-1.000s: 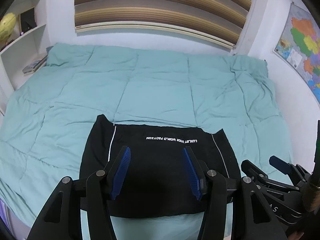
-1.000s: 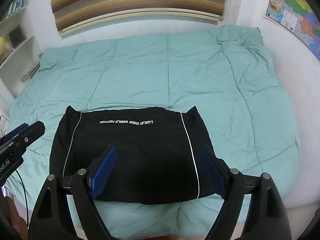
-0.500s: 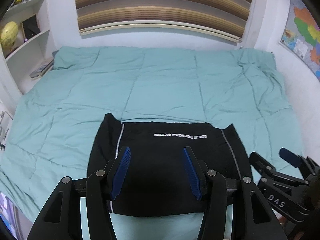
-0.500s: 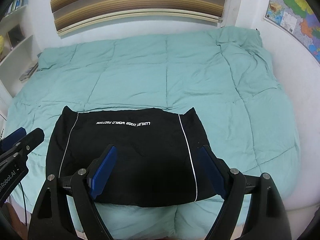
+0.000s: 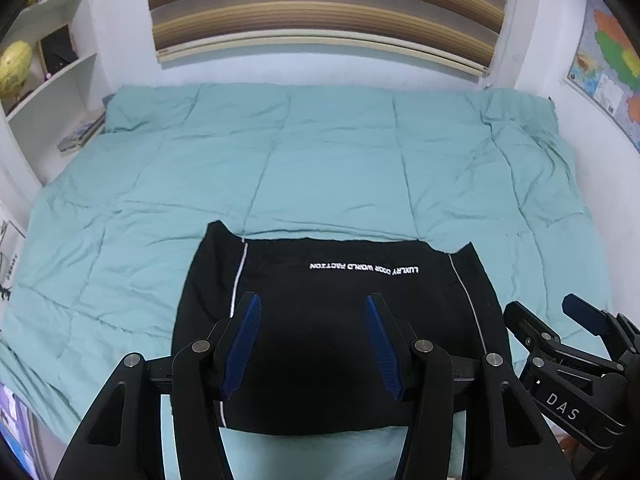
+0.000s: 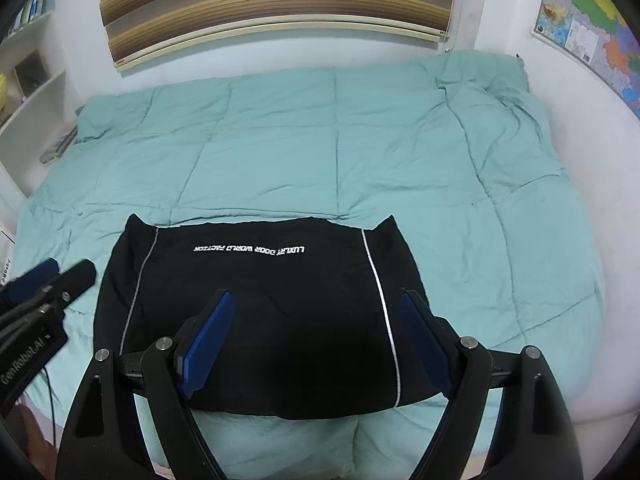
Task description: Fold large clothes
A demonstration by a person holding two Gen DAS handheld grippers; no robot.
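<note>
A black garment [image 5: 336, 320] with white side stripes and white lettering lies folded into a flat rectangle on the near part of the teal duvet [image 5: 320, 168]. It also shows in the right wrist view [image 6: 260, 304]. My left gripper [image 5: 314, 308] is open and empty, held above the garment's near half. My right gripper [image 6: 316, 300] is open and empty too, above the garment's near right part. Each gripper shows at the edge of the other's view, the right gripper [image 5: 560, 328] and the left gripper [image 6: 64, 272].
The teal duvet [image 6: 360, 152] covers the whole bed. White shelves [image 5: 52, 80] with books and a yellow globe stand at the left. A striped blind [image 5: 320, 4] hangs on the far wall. A map [image 5: 608, 64] hangs on the right wall.
Both grippers have drawn back and up from the garment, so more of the bed shows. The garment has stayed flat in place. Both stay open.
</note>
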